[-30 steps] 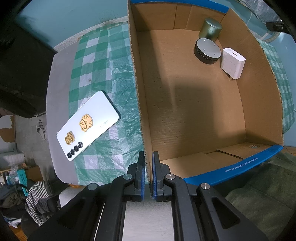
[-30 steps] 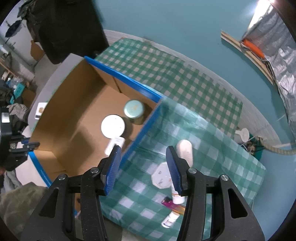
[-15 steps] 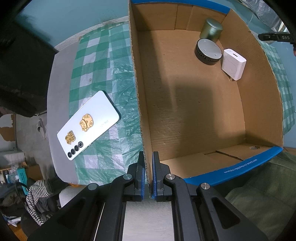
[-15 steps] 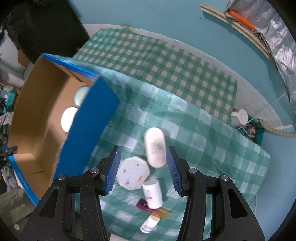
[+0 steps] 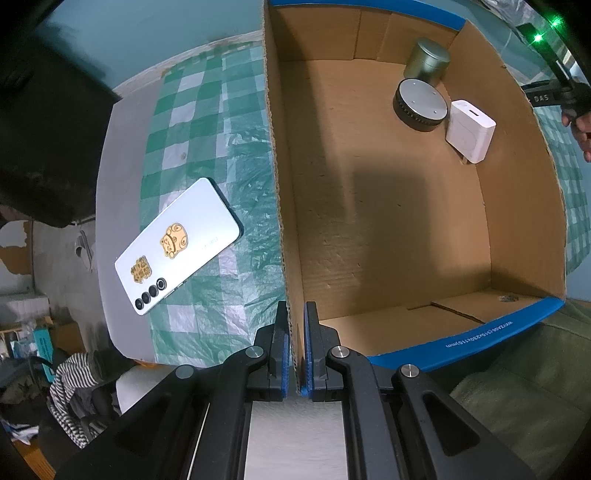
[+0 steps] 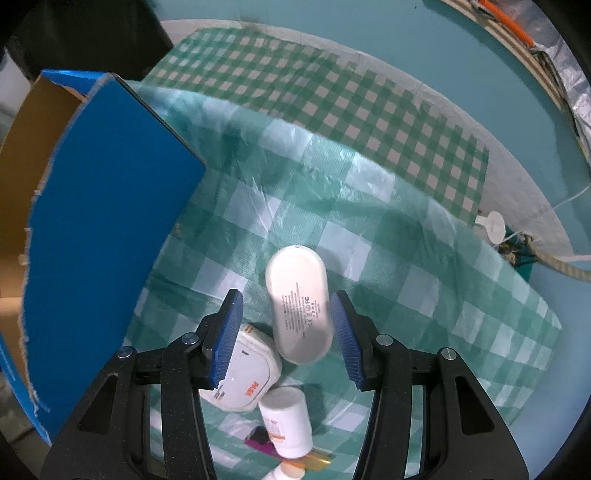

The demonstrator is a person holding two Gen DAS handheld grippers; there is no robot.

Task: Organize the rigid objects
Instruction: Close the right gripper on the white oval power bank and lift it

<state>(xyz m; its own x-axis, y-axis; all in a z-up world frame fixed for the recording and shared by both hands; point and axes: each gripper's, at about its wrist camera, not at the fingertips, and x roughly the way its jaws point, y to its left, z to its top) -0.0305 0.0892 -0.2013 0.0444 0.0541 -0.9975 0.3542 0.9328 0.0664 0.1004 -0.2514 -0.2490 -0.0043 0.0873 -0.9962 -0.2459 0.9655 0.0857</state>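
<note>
White oval case between right gripper fingers

both wrist views look steeply down at close range, sharing the cardboard box

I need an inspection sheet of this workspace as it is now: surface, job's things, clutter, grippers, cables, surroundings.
Surface: green checked cloth under a clear plastic sheet.
Job's things: cardboard box holds a metal tin, a round grey disc and a white adapter. Outside lie a phone, an oval white device, an octagonal white case and a white bottle.
Clutter: nothing seen.
Grippers: left gripper is shut on the box wall; right gripper is open around the oval white device, not touching.
Cables: rope and thin cord at the far edge.
Surroundings: teal floor.
</note>
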